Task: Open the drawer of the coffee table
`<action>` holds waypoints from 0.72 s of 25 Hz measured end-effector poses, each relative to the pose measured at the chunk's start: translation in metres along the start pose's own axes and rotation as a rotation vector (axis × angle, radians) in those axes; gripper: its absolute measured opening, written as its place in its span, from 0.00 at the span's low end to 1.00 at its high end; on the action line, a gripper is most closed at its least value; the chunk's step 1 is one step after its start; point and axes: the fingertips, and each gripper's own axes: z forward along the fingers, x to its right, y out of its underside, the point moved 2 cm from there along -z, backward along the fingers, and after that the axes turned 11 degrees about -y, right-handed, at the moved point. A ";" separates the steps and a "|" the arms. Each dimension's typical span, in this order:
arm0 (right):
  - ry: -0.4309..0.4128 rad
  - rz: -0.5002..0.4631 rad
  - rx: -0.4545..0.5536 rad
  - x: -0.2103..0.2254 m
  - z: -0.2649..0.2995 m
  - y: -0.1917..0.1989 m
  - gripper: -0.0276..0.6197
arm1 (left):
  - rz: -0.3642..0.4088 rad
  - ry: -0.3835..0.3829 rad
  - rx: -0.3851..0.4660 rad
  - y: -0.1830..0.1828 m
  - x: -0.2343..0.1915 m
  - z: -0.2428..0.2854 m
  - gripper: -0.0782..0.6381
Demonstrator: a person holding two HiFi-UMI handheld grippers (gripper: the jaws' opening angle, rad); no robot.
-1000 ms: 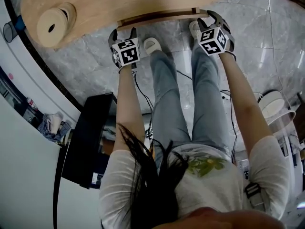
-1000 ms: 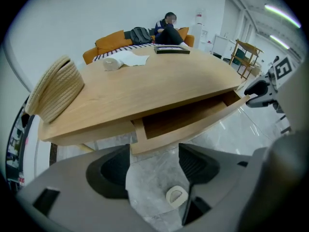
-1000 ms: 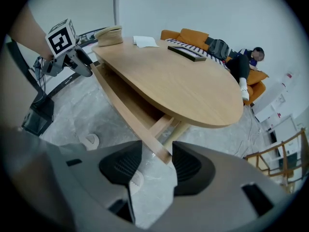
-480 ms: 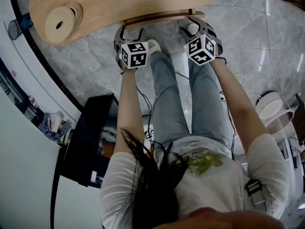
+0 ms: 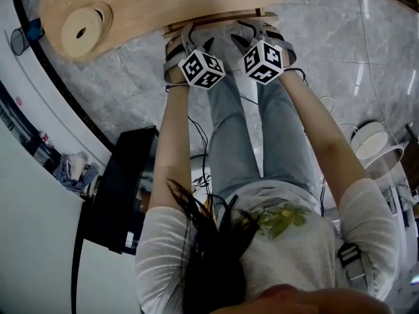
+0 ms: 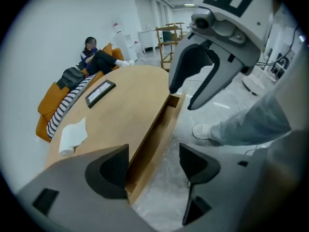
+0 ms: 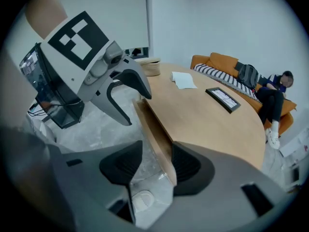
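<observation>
Overhead first: in the head view both grippers hang at the near rim of the coffee table's worktop (image 5: 170, 2). The left gripper (image 5: 190, 39) and right gripper (image 5: 252, 33) are close together. The drawer (image 5: 216, 19) lies just ahead of both sets of jaws, its front strip showing slightly out from under the wood. Its long axis runs across, from one gripper to the other, and neither looks clearly nearer.

In the left gripper view, the jaws stand wide apart and hold nothing. The drawer (image 6: 157, 129) lies beyond and below them, running lengthwise away from the gap, nearer the left-hand jaw and apart from both pads.

In the right gripper view, the jaws are wide, having just been closing a little. The drawer front (image 7: 154, 134) passes through the gap, just beside the right-hand pad. Nothing looks pressed, so I judge it ungripped.
</observation>
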 end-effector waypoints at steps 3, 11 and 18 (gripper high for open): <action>-0.018 -0.026 -0.017 0.003 0.014 -0.002 0.34 | 0.072 0.057 0.001 -0.001 0.012 0.011 0.56; -0.108 -0.200 -0.161 0.003 0.048 0.012 0.32 | 0.178 0.158 -0.022 0.014 0.024 0.035 0.56; -0.114 -0.261 -0.215 0.006 0.069 0.018 0.29 | 0.204 0.190 -0.027 0.019 0.027 0.051 0.56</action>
